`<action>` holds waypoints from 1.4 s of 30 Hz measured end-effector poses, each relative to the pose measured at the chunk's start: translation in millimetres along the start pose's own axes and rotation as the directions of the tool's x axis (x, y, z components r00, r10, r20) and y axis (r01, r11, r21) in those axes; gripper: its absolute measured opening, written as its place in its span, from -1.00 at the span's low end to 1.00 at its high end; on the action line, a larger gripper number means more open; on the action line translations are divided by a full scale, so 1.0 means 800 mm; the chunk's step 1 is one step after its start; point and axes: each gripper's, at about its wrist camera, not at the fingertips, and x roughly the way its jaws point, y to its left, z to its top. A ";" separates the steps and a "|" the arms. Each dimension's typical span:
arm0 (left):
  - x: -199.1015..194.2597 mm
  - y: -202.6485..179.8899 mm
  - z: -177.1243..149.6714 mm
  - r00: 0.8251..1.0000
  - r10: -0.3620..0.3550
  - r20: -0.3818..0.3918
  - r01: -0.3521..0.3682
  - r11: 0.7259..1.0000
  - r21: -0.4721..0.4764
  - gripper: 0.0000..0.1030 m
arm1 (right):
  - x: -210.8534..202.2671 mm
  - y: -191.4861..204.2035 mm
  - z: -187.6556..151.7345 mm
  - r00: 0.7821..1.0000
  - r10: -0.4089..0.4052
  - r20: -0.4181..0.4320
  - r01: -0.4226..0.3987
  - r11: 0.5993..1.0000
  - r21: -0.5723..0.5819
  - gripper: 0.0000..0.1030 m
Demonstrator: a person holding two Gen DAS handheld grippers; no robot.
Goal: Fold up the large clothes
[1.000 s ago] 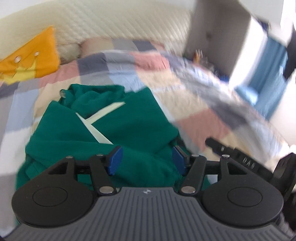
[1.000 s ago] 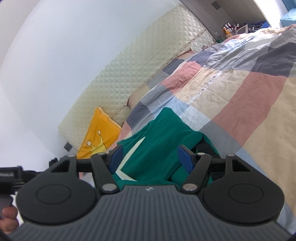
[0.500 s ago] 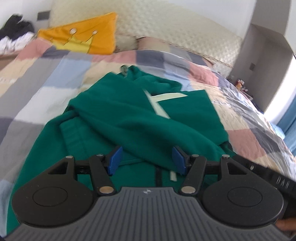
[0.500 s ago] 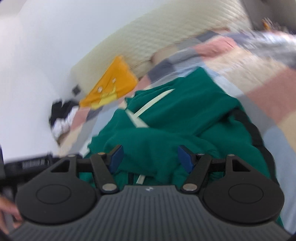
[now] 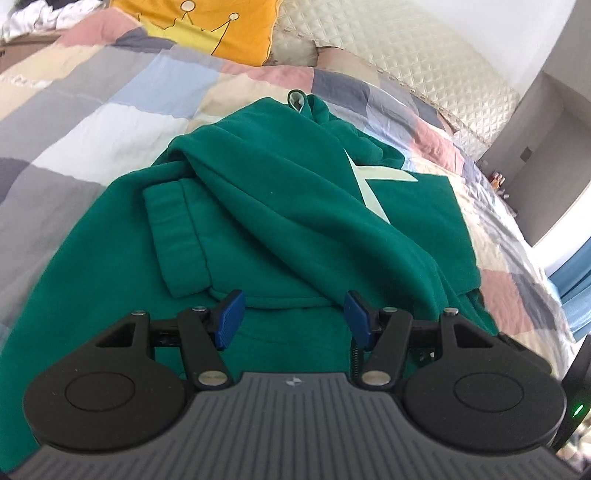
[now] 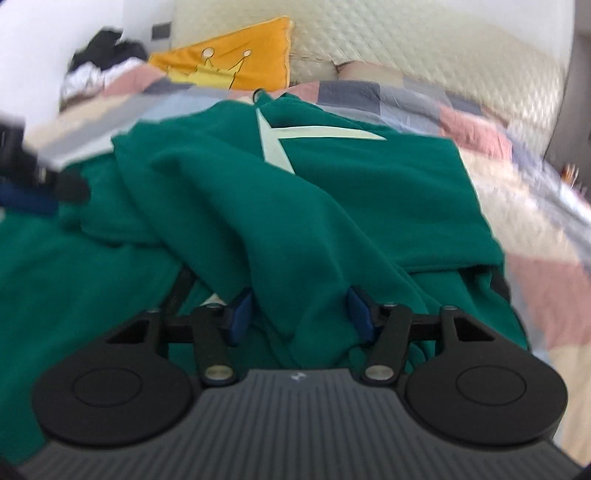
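A large green sweatshirt (image 5: 295,206) with a pale X mark (image 5: 369,184) lies bunched on the bed, one sleeve with its ribbed cuff (image 5: 177,236) folded across the body. My left gripper (image 5: 293,317) hovers open just over the near edge of the sweatshirt, with nothing pinched. In the right wrist view the sweatshirt (image 6: 332,192) fills the middle. My right gripper (image 6: 299,317) is closing, and a thick green fold fills the gap between its blue pads (image 6: 242,314). The left gripper (image 6: 33,184) shows blurred at the left edge.
A patchwork quilt (image 5: 92,122) covers the bed. A yellow crown pillow (image 5: 207,26) leans on the quilted cream headboard (image 5: 424,55). A heap of dark and white clothes (image 6: 103,48) lies at the far left. Grey wall panels and a blue curtain (image 5: 576,273) stand to the right.
Both grippers have dropped toward the sweatshirt and rolled level, so it now fills each view. The right jaws have narrowed around a green fold. The left jaws keep the same width.
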 end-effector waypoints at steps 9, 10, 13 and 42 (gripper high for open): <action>-0.032 0.001 0.001 0.994 -0.091 0.062 0.094 0.994 -0.056 0.26 | -0.083 0.008 0.010 0.990 0.004 0.143 -0.002 1.000 -0.019 -0.73; -0.035 0.000 0.001 0.991 -0.113 0.067 0.117 0.991 -0.063 0.26 | -0.096 0.013 0.010 0.988 0.018 0.155 -0.013 0.999 -0.033 -0.73; -0.045 0.001 -0.002 0.977 -0.200 0.078 0.207 0.973 -0.102 0.25 | -0.128 0.037 0.003 0.983 0.068 0.174 -0.046 0.991 -0.125 -0.73; 0.021 0.002 -0.049 0.947 -0.310 -0.089 0.280 0.928 -0.246 0.25 | -0.107 -0.063 -0.040 0.981 0.187 -0.052 -0.139 0.863 0.486 0.16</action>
